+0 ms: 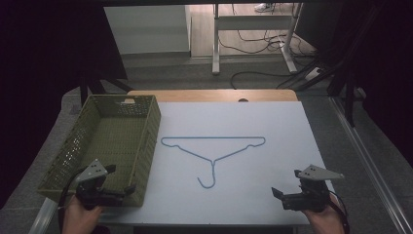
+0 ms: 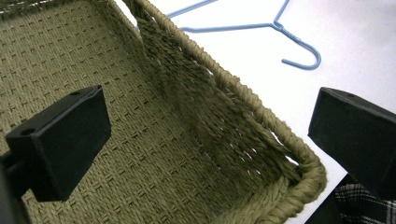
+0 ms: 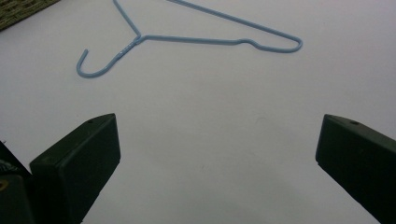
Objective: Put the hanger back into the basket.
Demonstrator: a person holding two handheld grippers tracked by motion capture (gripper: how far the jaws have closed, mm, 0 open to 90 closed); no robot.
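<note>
A: High view: where is the blue wire hanger (image 1: 213, 153)?

B: Flat on the white table (image 1: 253, 122), mid-board, long bar crosswise, hook toward the person. Both grippers well short of it; right gripper (image 1: 287, 187) unobstructed, left gripper (image 1: 119, 180) over the woven basket (image 1: 146, 146).

A: Left gripper view?

B: Jaws wide apart, empty, straddling the basket rim; hanger beyond.

A: Right gripper view?

B: Jaws spread, nothing between; hanger ahead. Room beyond dim, cables on the floor.
</note>
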